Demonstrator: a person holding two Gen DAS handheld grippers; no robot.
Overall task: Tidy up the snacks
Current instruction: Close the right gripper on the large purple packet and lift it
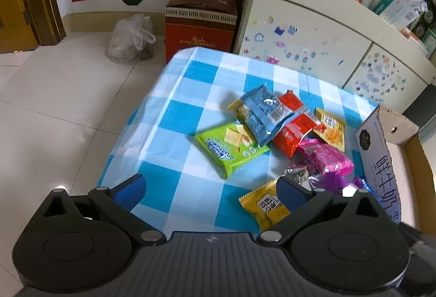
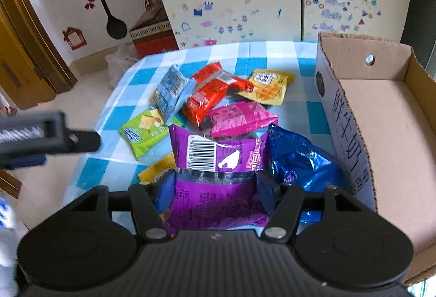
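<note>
Jaws grip one purple packet (image 2: 215, 177).

Blue-and-white checked tablecloth (image 1: 174, 117), purple packet (image 2: 218, 155), green packet (image 1: 230, 147), red packet (image 2: 209, 95), pink packet (image 2: 239, 117), brown cardboard box (image 2: 381, 117)

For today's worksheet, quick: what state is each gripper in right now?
Left gripper: open, holding nothing.
Right gripper: shut on the purple snack packet.
</note>
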